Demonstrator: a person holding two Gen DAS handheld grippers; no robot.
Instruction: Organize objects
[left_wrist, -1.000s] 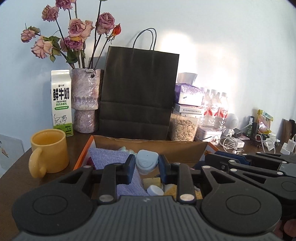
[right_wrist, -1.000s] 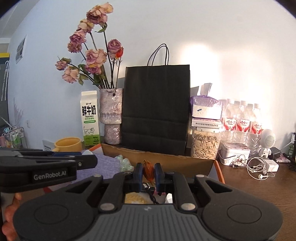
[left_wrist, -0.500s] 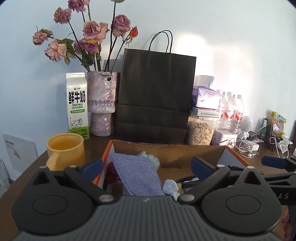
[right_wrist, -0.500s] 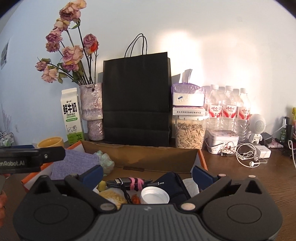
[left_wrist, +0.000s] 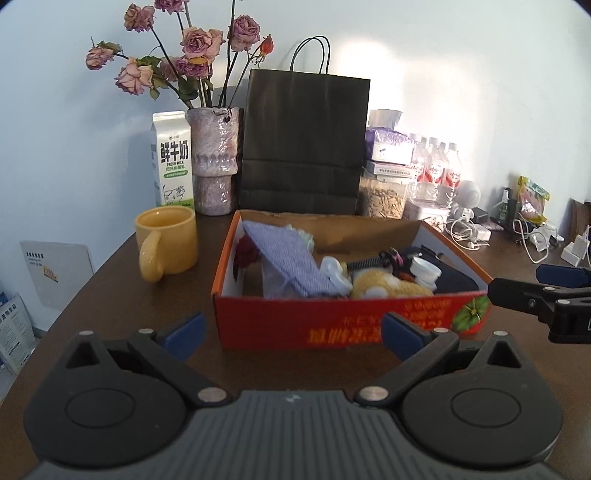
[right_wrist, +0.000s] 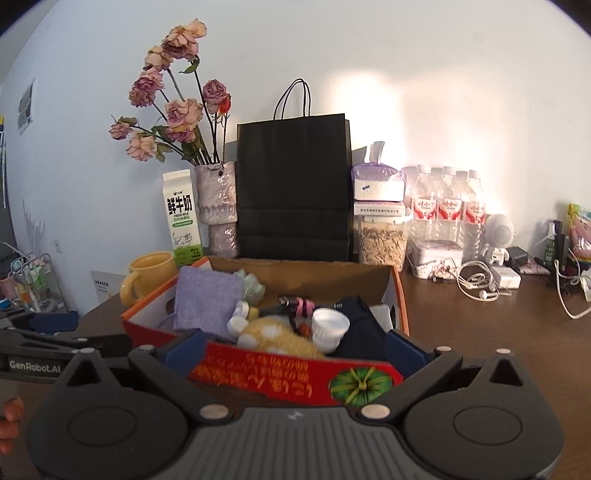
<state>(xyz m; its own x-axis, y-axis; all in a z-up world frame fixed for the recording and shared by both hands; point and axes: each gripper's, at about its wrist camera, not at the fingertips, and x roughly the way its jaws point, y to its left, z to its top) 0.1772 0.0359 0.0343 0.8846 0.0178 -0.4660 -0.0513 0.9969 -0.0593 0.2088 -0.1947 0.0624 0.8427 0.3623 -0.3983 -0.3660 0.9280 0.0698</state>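
Observation:
A red cardboard box (left_wrist: 332, 325) (right_wrist: 295, 376) stands on the brown table, full of small things: a purple cloth (left_wrist: 291, 258) (right_wrist: 205, 299), a yellow plush toy (left_wrist: 384, 284) (right_wrist: 273, 336), a white cap (left_wrist: 424, 271) (right_wrist: 328, 326), a black cable with a pink tie (left_wrist: 376, 260) (right_wrist: 295, 306) and a dark pouch (right_wrist: 358, 332). My left gripper (left_wrist: 291, 334) stands open just in front of the box, nothing between its fingers. My right gripper (right_wrist: 293, 349) is open too, in front of the box's right half and empty. It shows at the right edge of the left wrist view.
A yellow mug (left_wrist: 168, 243) stands left of the box. Behind are a milk carton (left_wrist: 173, 158), a vase of dried roses (left_wrist: 214, 162), a black paper bag (left_wrist: 303, 144), a seed jar (left_wrist: 384, 195), water bottles (right_wrist: 447, 206) and cables (right_wrist: 476, 284).
Both grippers opened wide and drew back out of the box to its front side. The box's red front wall now shows in both views.

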